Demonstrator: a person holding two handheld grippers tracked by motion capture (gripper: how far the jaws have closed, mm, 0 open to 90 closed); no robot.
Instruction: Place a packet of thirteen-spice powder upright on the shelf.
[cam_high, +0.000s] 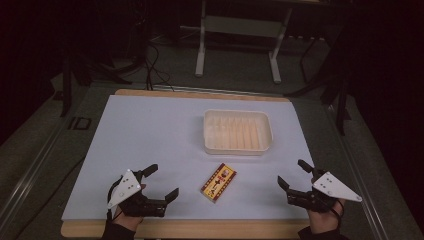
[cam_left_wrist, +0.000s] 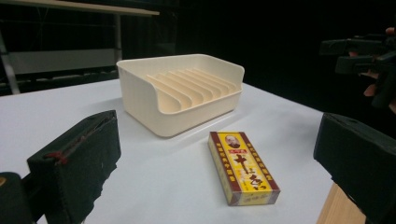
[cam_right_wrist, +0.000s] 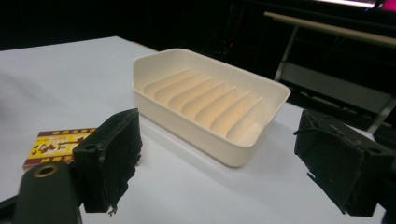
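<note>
Floor marking (cam_high: 80, 123) "ID", box (cam_left_wrist: 243, 167) characters unreadable

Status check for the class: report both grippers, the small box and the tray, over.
Left gripper open, empty. Right gripper open, empty. Red-and-yellow box flat between them, untouched; ribbed cream tray beyond, empty. Nothing in the way.

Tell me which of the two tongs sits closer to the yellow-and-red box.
The left tongs: one open jaw tip lies just beside the yellow-and-red box on the white mat, while the right tongs, also open, sit across a wider bare gap.
</note>
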